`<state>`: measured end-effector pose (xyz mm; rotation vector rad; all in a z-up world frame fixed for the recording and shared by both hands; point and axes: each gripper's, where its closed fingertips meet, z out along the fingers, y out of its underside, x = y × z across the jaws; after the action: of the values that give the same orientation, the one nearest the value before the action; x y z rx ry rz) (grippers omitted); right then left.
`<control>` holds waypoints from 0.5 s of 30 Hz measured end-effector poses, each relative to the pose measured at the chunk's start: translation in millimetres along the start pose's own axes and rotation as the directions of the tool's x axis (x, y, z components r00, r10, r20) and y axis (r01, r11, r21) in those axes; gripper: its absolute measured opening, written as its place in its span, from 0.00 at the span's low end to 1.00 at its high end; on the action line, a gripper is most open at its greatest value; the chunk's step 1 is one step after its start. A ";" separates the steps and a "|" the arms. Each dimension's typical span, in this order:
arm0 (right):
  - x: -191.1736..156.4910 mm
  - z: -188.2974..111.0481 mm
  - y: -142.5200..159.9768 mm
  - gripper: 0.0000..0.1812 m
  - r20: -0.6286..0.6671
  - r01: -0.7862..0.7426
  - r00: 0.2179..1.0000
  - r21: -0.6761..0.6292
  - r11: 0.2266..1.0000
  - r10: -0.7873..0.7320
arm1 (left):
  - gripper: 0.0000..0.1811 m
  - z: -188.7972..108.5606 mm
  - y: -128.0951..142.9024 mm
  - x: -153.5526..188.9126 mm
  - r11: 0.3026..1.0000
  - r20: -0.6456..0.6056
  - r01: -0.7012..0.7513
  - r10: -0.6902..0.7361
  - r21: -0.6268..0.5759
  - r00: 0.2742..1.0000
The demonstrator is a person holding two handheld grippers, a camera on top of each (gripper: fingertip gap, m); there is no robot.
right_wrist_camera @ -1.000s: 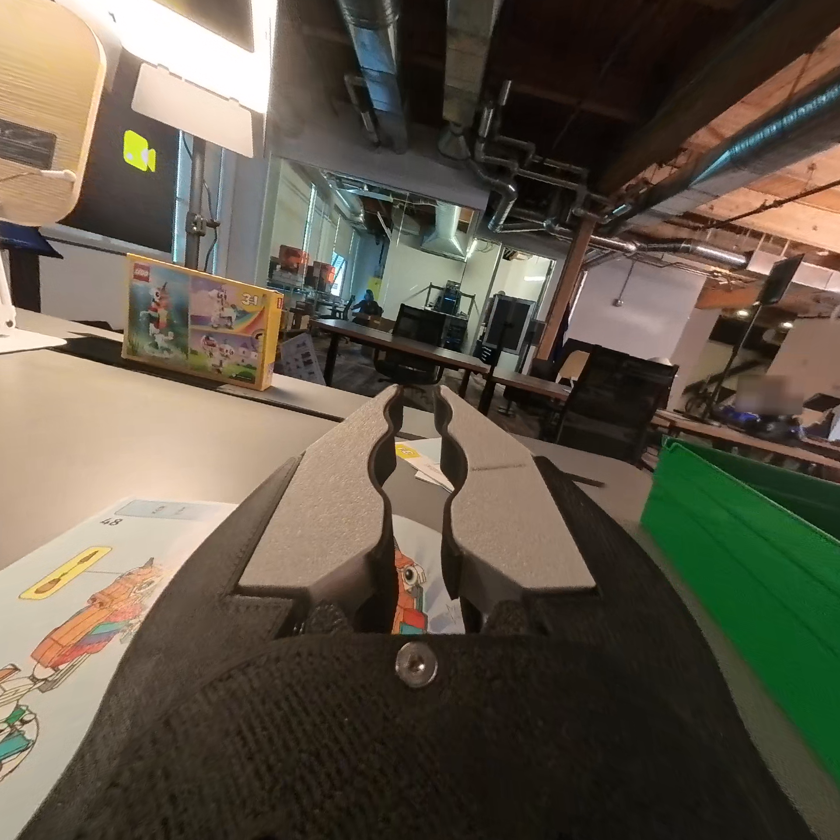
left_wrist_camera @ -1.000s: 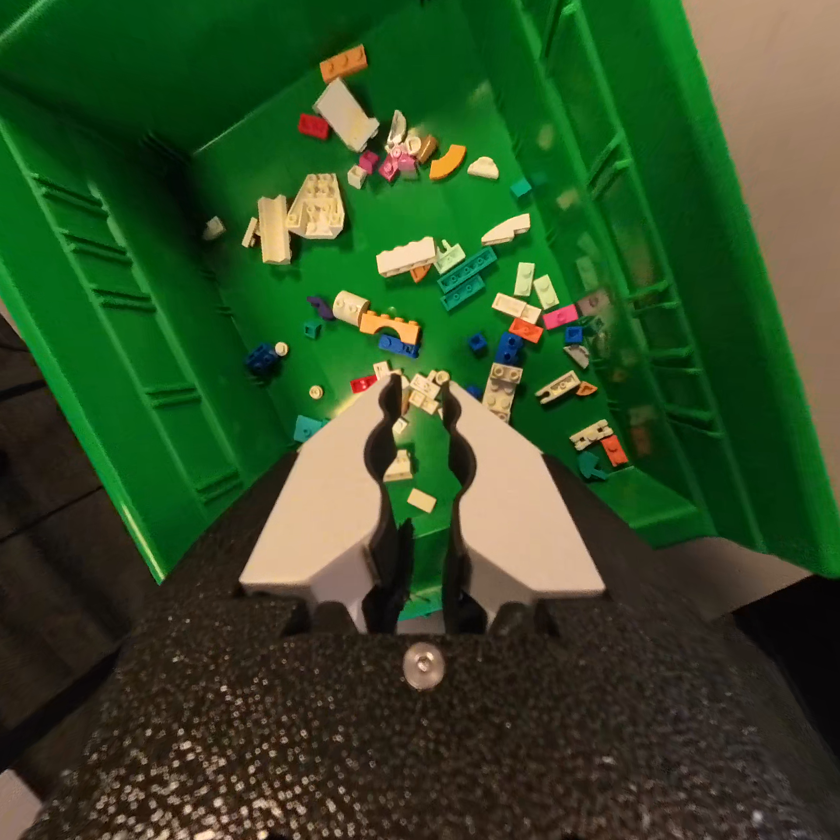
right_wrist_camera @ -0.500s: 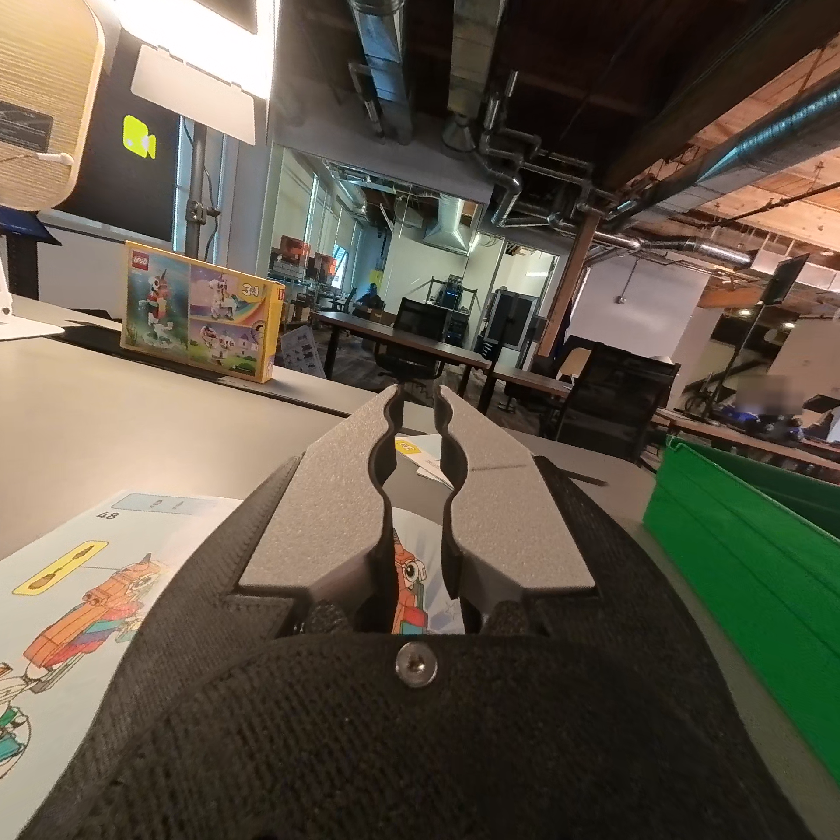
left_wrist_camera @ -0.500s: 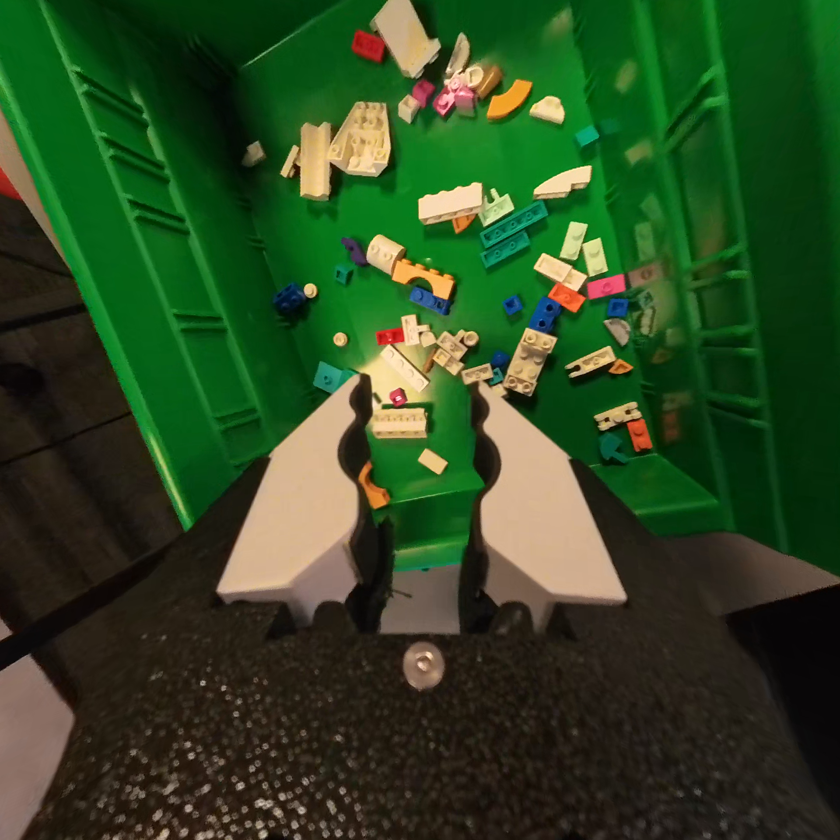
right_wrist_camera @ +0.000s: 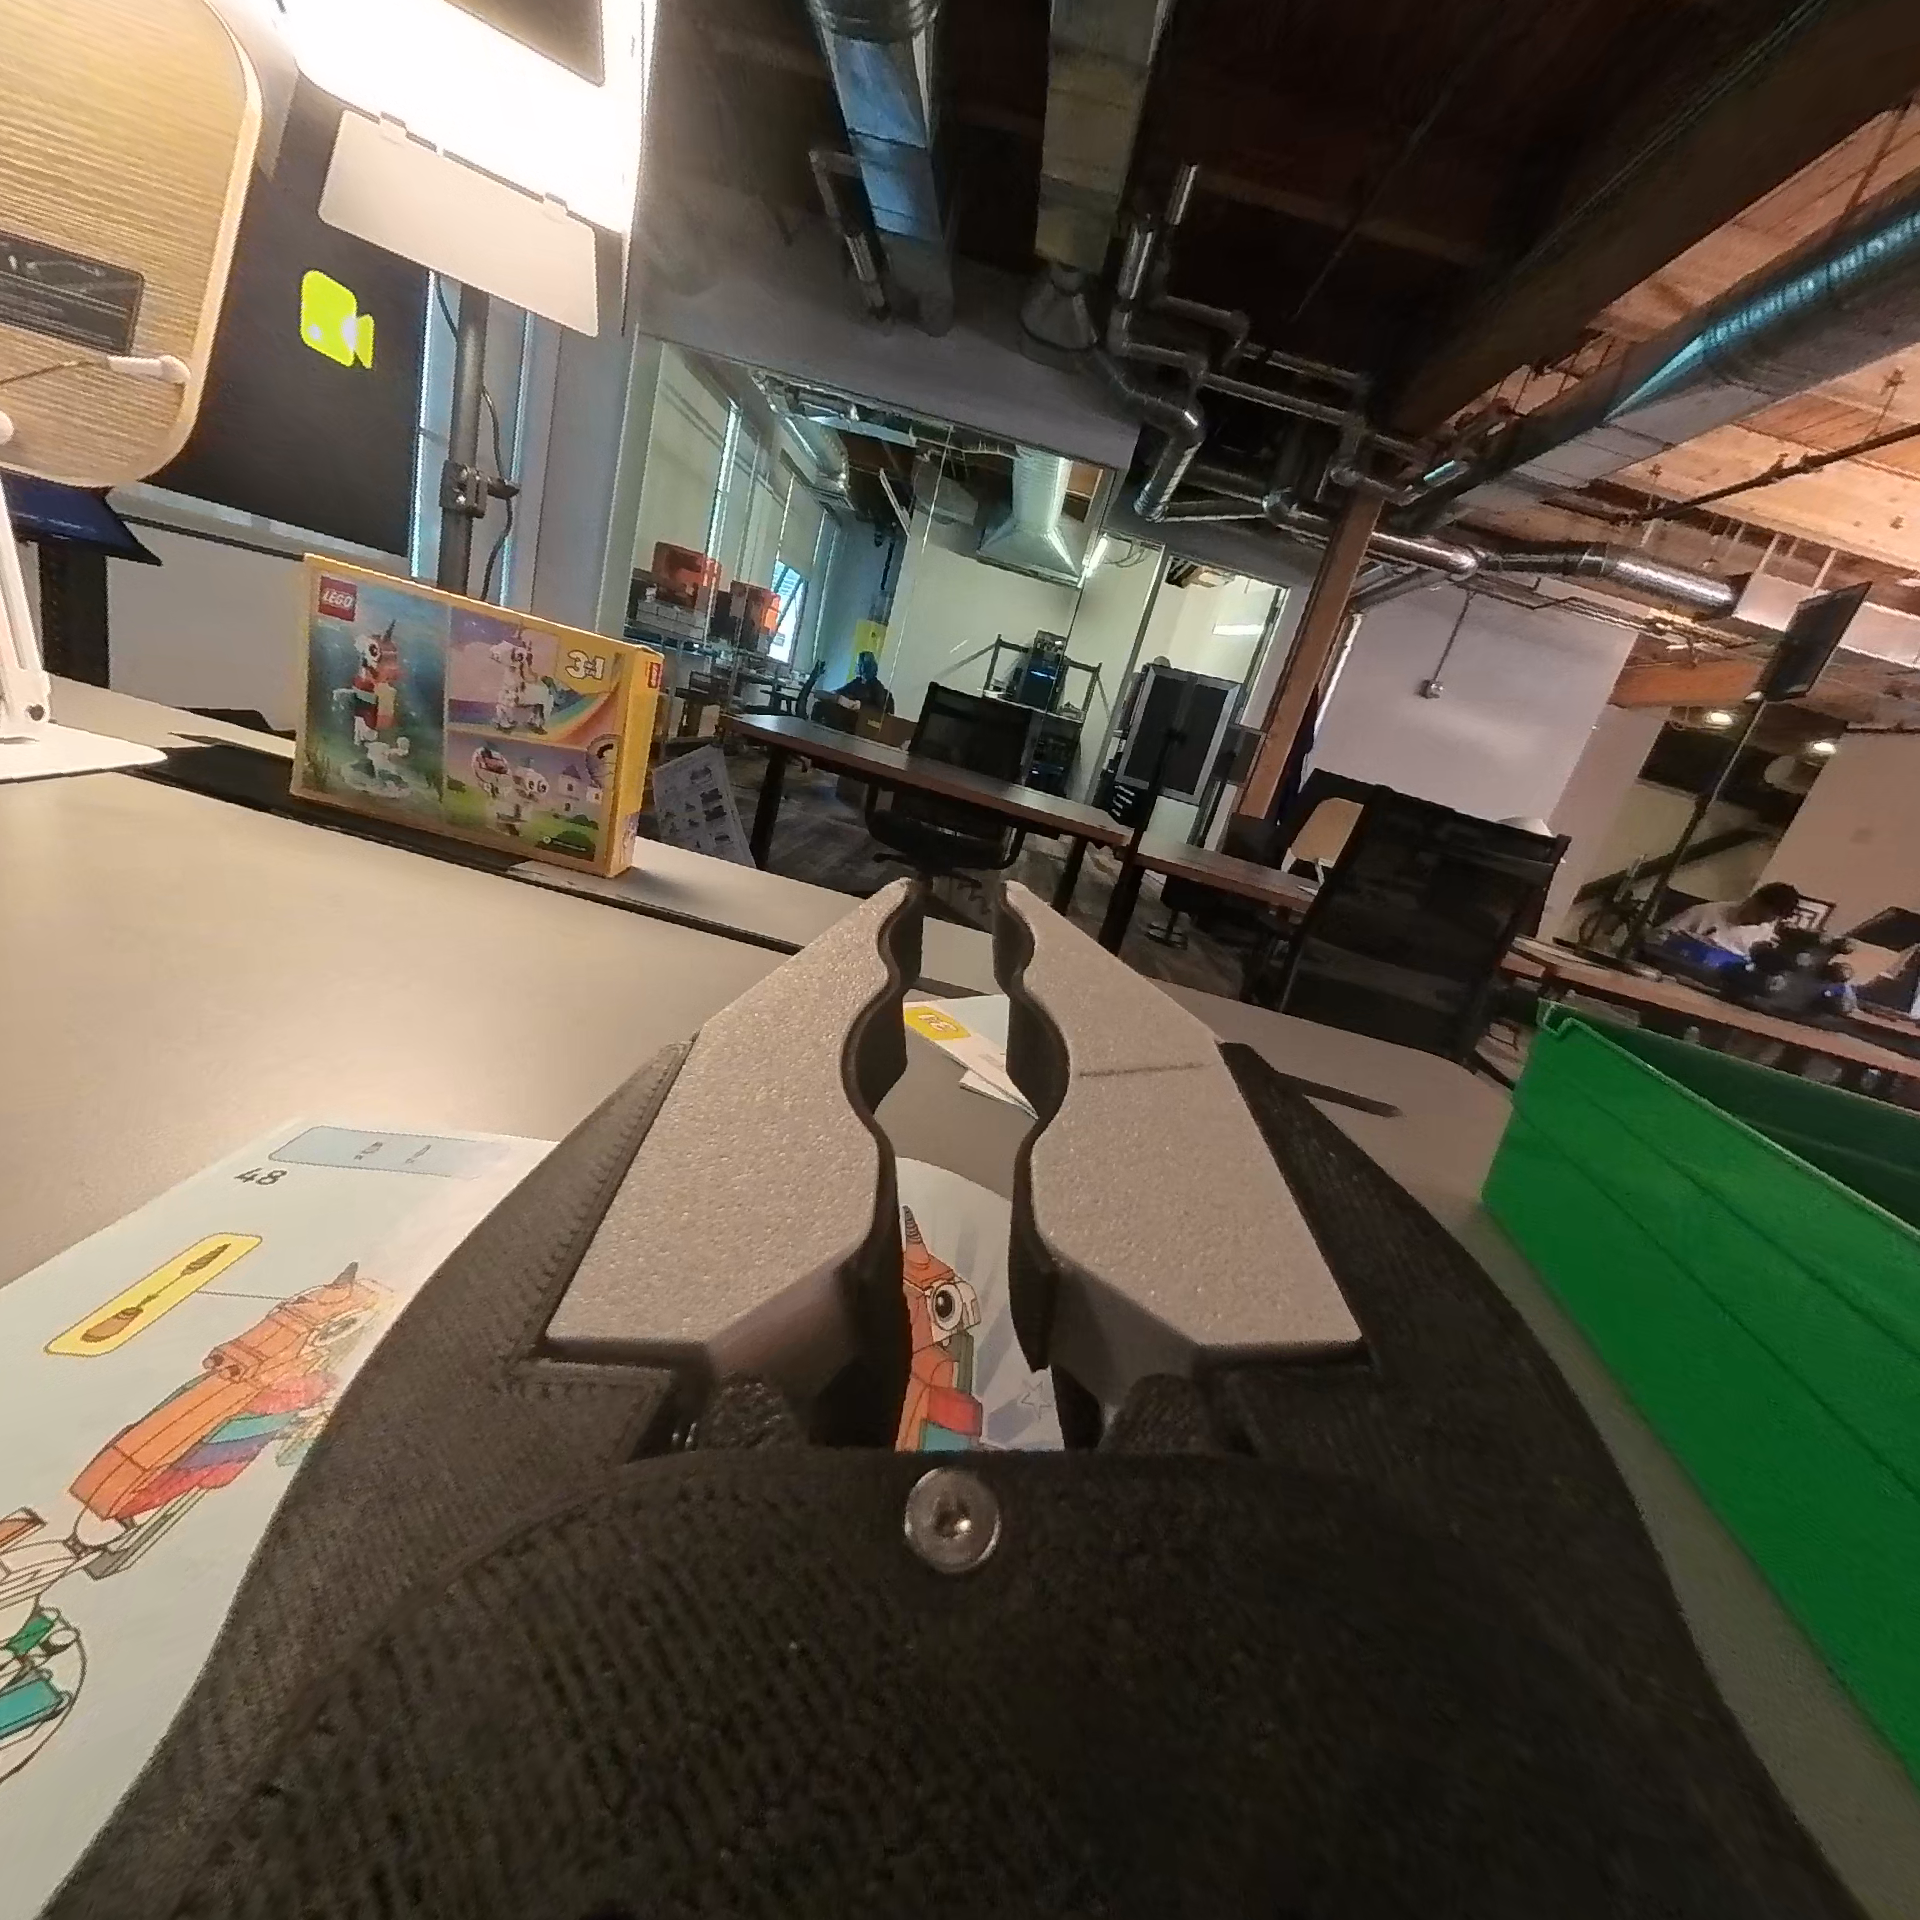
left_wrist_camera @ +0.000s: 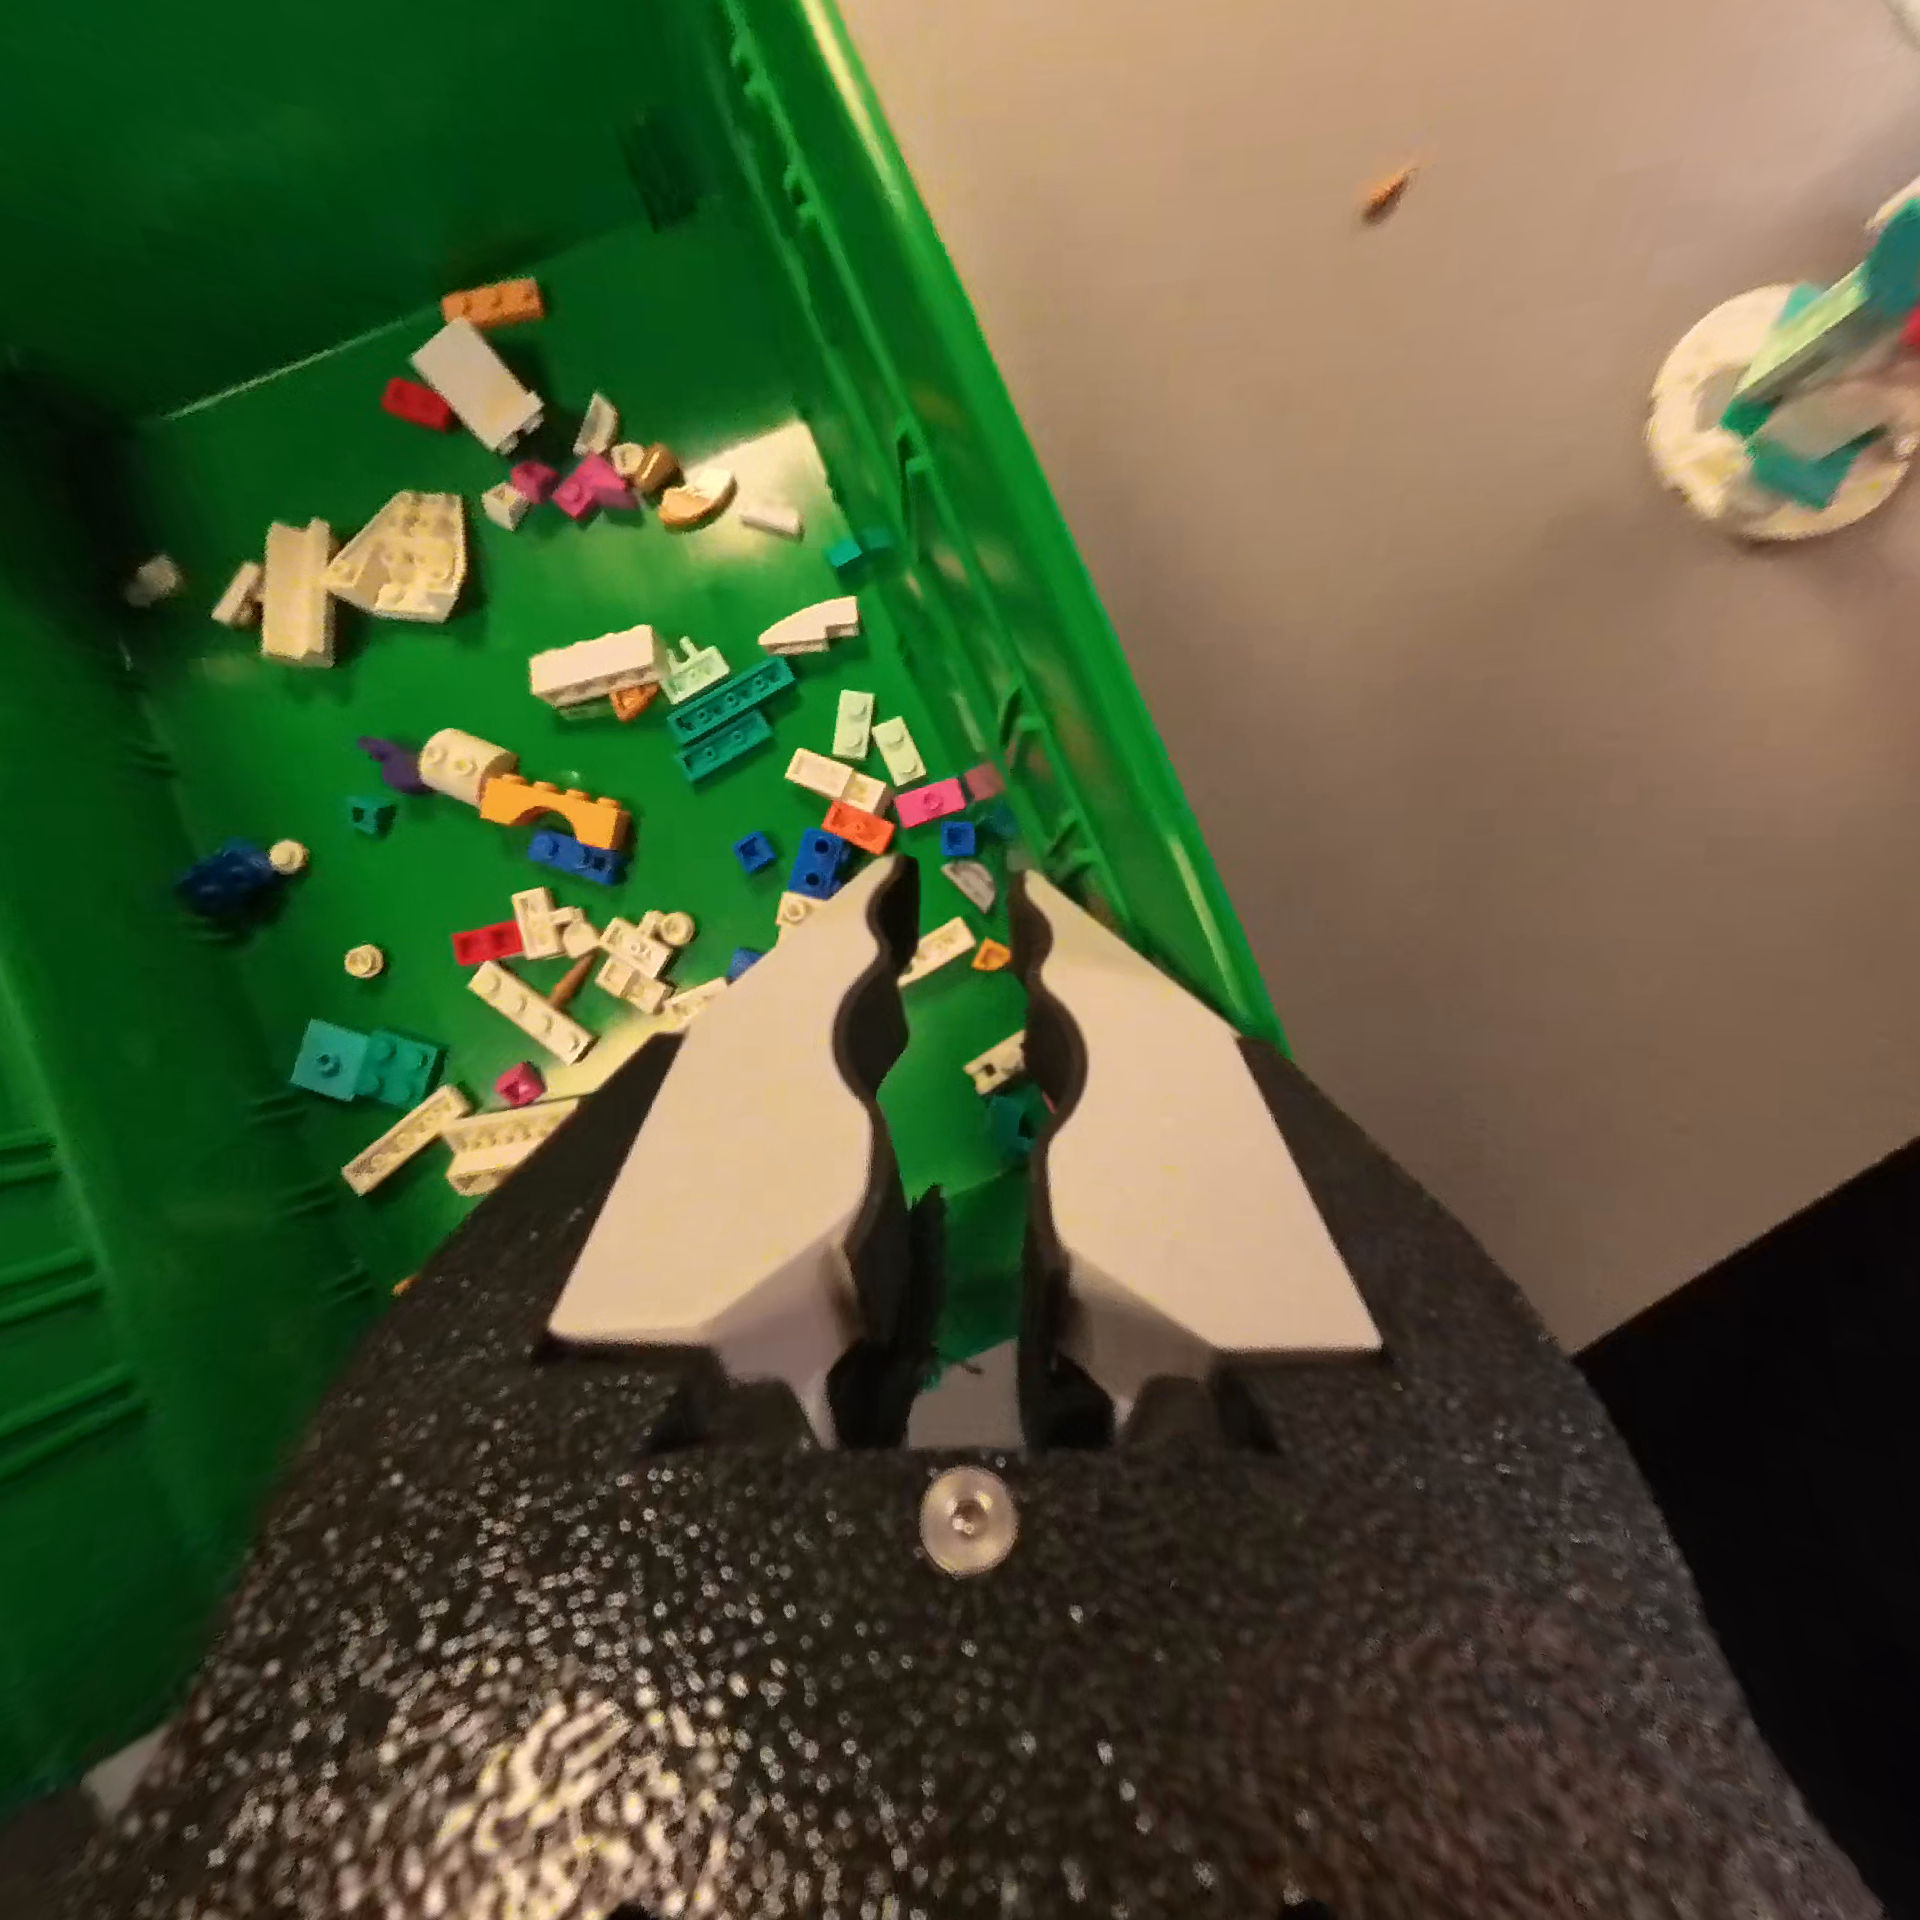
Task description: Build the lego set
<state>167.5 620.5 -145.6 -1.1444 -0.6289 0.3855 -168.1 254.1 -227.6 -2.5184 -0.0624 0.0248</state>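
Several loose bricks lie in the green bin (left_wrist_camera: 94, 1091), among them an orange arch (left_wrist_camera: 556, 805) and a long white brick (left_wrist_camera: 597, 660). My left gripper (left_wrist_camera: 961, 878) hangs over the bin's right side near its wall, jaws a narrow gap apart, with nothing between them. A partial build (left_wrist_camera: 1787, 416) in teal and white stands on a round white plate on the table to the right of the bin. My right gripper (right_wrist_camera: 961, 894) is low over the open instruction booklet (right_wrist_camera: 260, 1299), jaws a narrow gap apart and empty.
The set's yellow box (right_wrist_camera: 468, 717) stands at the back of the grey table (right_wrist_camera: 260, 987). The green bin (right_wrist_camera: 1714, 1299) is to the right of my right gripper. A tiny orange piece (left_wrist_camera: 1387, 192) lies on the table. A second sheet (right_wrist_camera: 971, 1039) lies ahead. Across from one pair of fingers to the other is roughly 50 centimetres.
My left gripper's jaws widened half a second ago and have narrowed again. It has swung right, so the table and the build now show. The right gripper has hardly moved.
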 end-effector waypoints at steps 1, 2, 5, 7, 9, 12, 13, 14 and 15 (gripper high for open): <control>-0.3 0.0 -0.1 0.06 0.002 -0.002 1.000 0.001 1.000 0.002 | 0.06 0.9 -2.9 8.4 1.000 -0.006 0.014 -0.013 0.006 1.000; -0.6 0.1 -0.2 0.06 0.003 -0.003 1.000 0.002 1.000 0.003 | 0.03 2.7 -4.5 18.3 1.000 -0.013 0.022 -0.022 -0.003 1.000; -1.7 0.3 -0.3 0.06 0.007 0.002 1.000 0.001 1.000 -0.002 | 0.08 13.5 -12.9 44.2 1.000 0.026 0.002 -0.001 -0.016 1.000; -1.4 0.2 -0.3 0.06 0.007 0.000 1.000 0.002 1.000 0.000 | 0.08 23.8 -22.3 61.4 1.000 0.043 0.000 0.000 0.007 0.999; -0.3 -0.1 -0.6 0.06 0.004 -0.008 1.000 0.004 1.000 0.008 | 0.08 36.5 -31.5 80.4 0.999 0.027 0.004 -0.005 0.041 1.000; 0.8 -0.4 -0.6 0.06 0.002 -0.017 1.000 0.006 1.000 0.017 | 0.11 41.3 -51.6 93.9 0.991 0.028 0.019 -0.023 0.133 0.999; 0.7 -0.4 -0.6 0.06 0.002 -0.016 1.000 0.005 1.000 0.016 | 0.16 36.9 -57.4 96.9 0.986 0.013 0.030 -0.033 0.166 0.999; 0.2 -0.3 -0.6 0.06 0.004 -0.013 1.000 0.005 1.000 0.013 | 0.18 28.8 -64.3 97.2 0.976 0.007 0.046 -0.048 0.215 0.999; -0.6 -0.1 -0.5 0.06 0.007 -0.008 1.000 0.004 1.000 0.008 | 0.18 17.6 -70.3 93.9 0.962 0.019 0.055 -0.062 0.268 0.998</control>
<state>167.1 619.9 -145.4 -1.1430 -0.6294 0.3979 -77.6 326.1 -201.2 -2.2444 -0.1359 0.0407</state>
